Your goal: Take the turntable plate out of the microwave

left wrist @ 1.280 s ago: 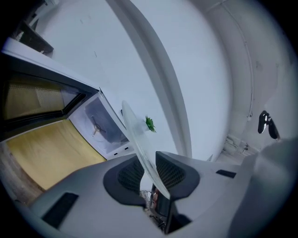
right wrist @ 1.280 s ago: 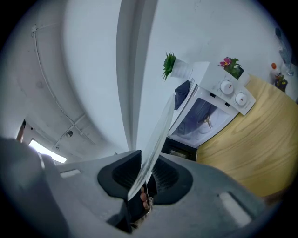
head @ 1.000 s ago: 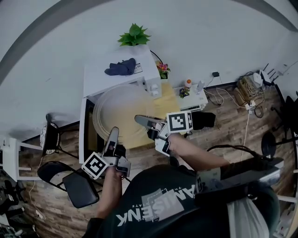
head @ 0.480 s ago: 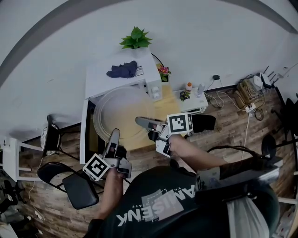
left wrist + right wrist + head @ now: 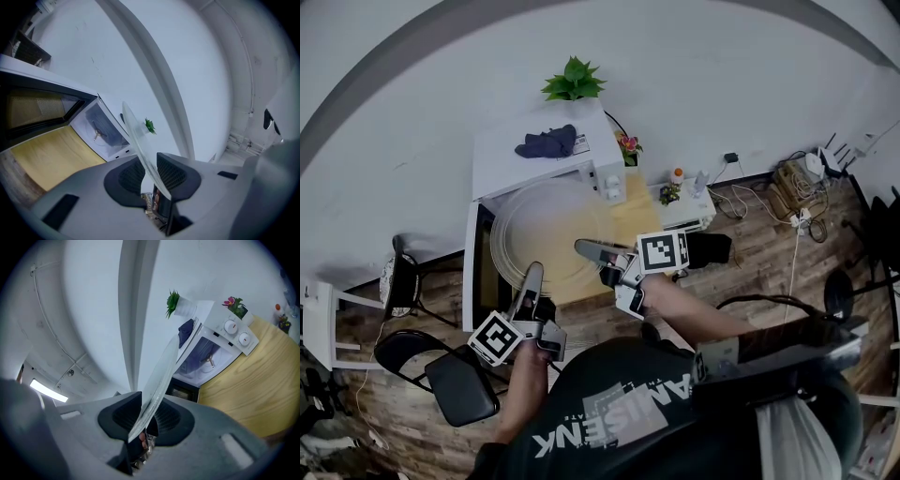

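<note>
Head view: left tool (image 5: 531,275) and right tool (image 5: 585,247) pinch the turntable plate (image 5: 548,223) outside the open microwave (image 5: 508,155).

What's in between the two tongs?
The glass turntable plate. The left tongs and right tongs each pinch its rim, as the head view shows.

The light wooden table (image 5: 634,212) carries a white microwave (image 5: 502,156), its door (image 5: 468,267) open; a pot of pink flowers (image 5: 628,146) stands beside it.

Dark shirt (image 5: 623,380), pale mirrored lettering (image 5: 609,422) across the chest
</note>
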The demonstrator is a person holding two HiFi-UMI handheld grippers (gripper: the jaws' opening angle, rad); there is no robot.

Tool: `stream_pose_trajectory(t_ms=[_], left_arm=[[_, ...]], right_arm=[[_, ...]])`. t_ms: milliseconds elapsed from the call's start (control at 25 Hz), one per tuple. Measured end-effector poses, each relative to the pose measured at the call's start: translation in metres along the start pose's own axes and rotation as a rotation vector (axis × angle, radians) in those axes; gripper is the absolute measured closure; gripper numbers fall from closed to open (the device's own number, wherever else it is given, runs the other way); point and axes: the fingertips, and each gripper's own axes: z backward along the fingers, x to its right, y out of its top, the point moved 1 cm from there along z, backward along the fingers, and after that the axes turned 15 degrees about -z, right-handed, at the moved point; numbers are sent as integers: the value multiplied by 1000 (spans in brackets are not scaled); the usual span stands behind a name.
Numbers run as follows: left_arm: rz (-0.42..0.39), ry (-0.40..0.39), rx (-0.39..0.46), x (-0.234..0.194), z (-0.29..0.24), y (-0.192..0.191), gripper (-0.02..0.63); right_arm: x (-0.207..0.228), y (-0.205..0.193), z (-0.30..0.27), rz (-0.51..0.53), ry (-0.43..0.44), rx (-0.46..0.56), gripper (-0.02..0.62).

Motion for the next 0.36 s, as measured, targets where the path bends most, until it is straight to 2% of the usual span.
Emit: stream_pose_trajectory(t_ms=[360], left_arm=[[22, 2, -5, -3, 3, 1, 528]], right_arm=[[1, -3, -4, 9, -4, 7, 514]])
